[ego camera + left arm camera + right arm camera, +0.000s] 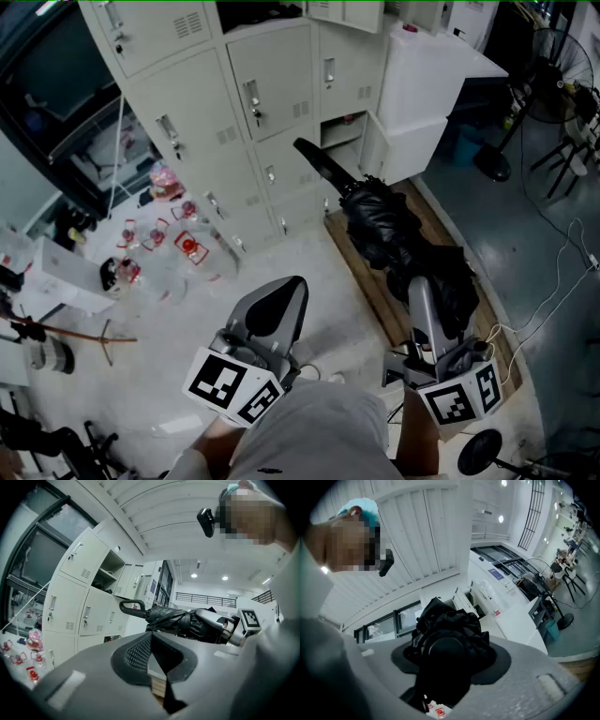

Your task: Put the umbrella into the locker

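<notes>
The bank of lockers (187,103) fills the top of my head view, and one low compartment (343,141) stands open beside its swung-out door (382,150). The black folded umbrella (384,225) hangs in the air above the floor. My right tongs (427,295) are clamped on its bundled canopy, and its handle (317,157) points at that opening but is short of it. My left tongs (279,302) are closed together on nothing. I judge this is the carry-in step. Next I need to push forward, keeping the handle lined up with the opening and clear of the door.
</notes>
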Action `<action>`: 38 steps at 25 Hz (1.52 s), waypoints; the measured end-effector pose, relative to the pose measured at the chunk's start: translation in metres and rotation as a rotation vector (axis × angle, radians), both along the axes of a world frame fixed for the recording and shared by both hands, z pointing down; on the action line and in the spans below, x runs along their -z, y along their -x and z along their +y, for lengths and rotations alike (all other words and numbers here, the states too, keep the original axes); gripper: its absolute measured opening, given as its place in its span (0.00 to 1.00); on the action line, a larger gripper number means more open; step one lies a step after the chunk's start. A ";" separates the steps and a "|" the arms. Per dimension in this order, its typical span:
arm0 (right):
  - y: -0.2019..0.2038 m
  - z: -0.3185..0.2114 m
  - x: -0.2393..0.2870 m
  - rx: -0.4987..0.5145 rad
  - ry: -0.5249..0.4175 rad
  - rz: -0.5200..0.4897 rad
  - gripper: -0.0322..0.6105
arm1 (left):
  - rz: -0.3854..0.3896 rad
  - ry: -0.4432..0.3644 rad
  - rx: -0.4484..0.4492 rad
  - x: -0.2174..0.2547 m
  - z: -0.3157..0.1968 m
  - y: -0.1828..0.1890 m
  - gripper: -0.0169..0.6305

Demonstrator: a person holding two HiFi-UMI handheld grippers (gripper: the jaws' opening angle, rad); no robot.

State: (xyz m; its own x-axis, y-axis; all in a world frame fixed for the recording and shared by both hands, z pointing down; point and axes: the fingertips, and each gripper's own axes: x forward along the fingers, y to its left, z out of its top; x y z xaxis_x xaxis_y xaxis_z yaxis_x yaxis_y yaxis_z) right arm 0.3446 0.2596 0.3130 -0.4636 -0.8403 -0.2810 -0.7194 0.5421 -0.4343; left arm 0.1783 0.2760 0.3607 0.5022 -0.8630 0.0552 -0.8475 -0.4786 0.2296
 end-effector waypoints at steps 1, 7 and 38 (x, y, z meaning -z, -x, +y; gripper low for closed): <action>-0.003 0.001 -0.002 0.017 -0.004 0.005 0.44 | -0.006 0.003 0.010 -0.002 0.003 -0.008 0.05; -0.030 0.027 -0.022 0.087 -0.006 0.002 0.44 | -0.027 0.029 0.083 -0.020 0.040 -0.042 0.05; 0.150 0.089 -0.026 0.076 0.030 0.117 0.44 | 0.023 -0.009 0.131 -0.022 0.110 0.150 0.05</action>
